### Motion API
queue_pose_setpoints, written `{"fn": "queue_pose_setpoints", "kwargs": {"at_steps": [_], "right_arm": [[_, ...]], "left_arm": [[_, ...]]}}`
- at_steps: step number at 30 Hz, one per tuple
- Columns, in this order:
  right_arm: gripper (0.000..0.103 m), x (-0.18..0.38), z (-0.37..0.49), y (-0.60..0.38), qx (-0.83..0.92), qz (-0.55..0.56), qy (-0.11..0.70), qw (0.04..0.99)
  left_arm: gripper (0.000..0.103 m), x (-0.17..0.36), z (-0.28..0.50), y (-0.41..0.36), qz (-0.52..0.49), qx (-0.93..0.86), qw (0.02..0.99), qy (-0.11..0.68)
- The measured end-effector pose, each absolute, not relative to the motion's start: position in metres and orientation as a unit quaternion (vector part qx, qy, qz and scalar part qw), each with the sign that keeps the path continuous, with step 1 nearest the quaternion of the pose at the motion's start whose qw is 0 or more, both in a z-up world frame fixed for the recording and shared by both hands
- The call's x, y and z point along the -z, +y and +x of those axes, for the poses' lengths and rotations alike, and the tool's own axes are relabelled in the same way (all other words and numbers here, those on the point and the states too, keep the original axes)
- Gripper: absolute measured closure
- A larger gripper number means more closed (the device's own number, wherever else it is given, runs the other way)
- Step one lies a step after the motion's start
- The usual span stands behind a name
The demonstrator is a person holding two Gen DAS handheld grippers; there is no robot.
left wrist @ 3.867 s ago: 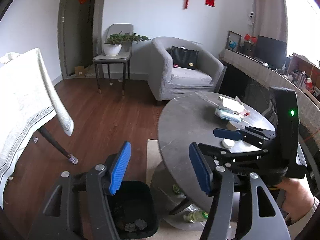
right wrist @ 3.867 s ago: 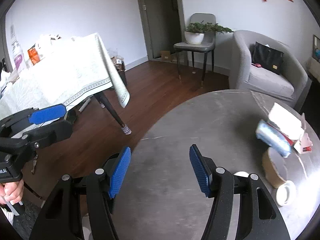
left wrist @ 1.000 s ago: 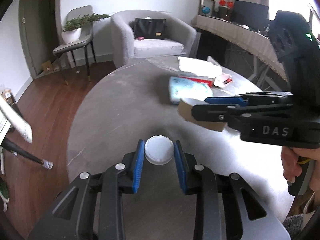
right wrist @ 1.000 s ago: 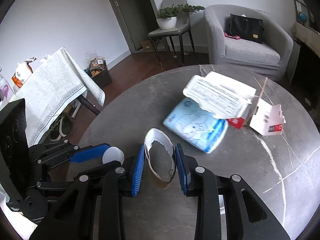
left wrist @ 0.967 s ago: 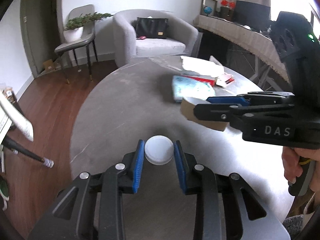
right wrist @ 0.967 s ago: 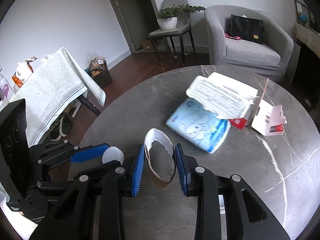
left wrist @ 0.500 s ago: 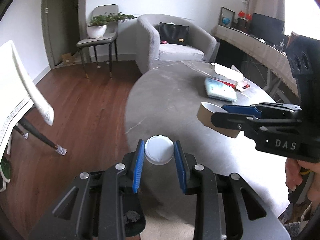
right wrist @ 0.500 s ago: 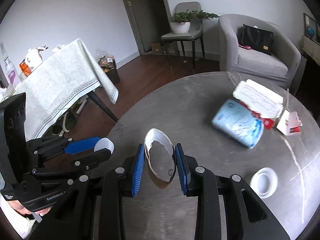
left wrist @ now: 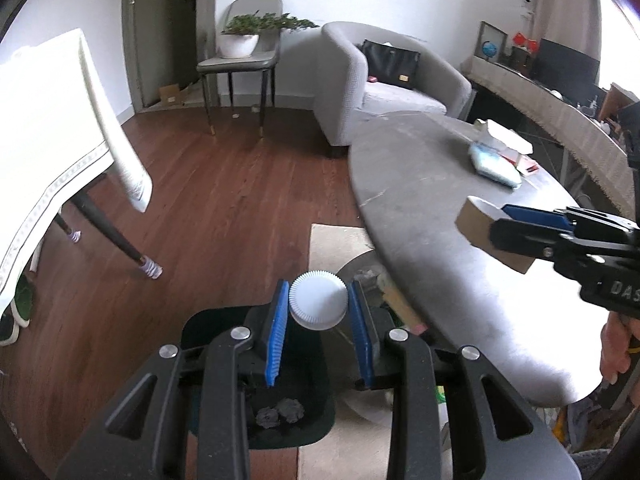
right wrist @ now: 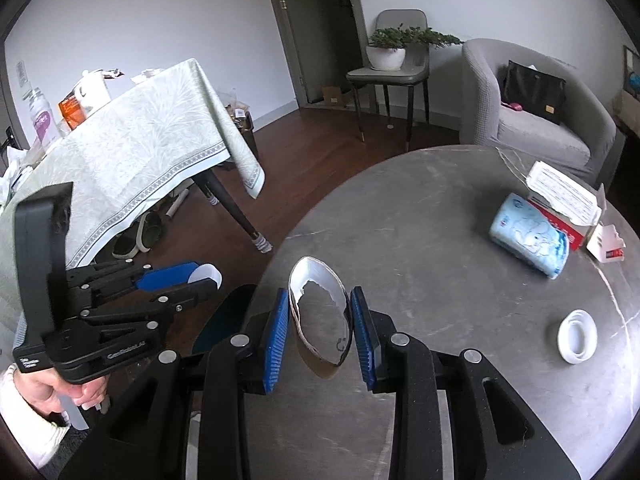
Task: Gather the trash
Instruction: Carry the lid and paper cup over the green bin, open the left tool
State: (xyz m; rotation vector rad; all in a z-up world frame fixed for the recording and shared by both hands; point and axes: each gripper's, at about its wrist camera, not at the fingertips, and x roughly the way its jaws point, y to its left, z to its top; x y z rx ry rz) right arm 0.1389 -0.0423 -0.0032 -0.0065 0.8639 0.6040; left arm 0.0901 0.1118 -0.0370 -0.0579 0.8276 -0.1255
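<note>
Brown wood floor fills the room, with a round grey table beside a grey armchair. On the floor by the table sits a black trash bin with 2 dark crumpled lumps at its bottom.

The left gripper is clamped on a white ridged lid and holds it in the air above the bin. The right gripper is clamped on a squashed brown paper cup with a torn white rim, held over the table's edge. In the left wrist view, its side reads "DAS".

On the table lie another white lid, a blue tissue pack, and a white and red box with a small torn carton just beside it; their print is too small to read.

A hand in a white sleeve holds the left gripper's handle.
</note>
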Motion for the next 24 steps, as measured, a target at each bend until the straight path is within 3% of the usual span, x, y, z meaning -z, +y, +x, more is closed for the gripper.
{"fn": "queue_pose_setpoints", "kwargs": {"at_steps": [24], "right_arm": [[0.072,0.003,0.137,0.051,-0.344,-0.012,0.401,0.849]], "left_arm": [[0.068,0.080,0.086,0.197,-0.034,0.007,0.877,0.480]]}}
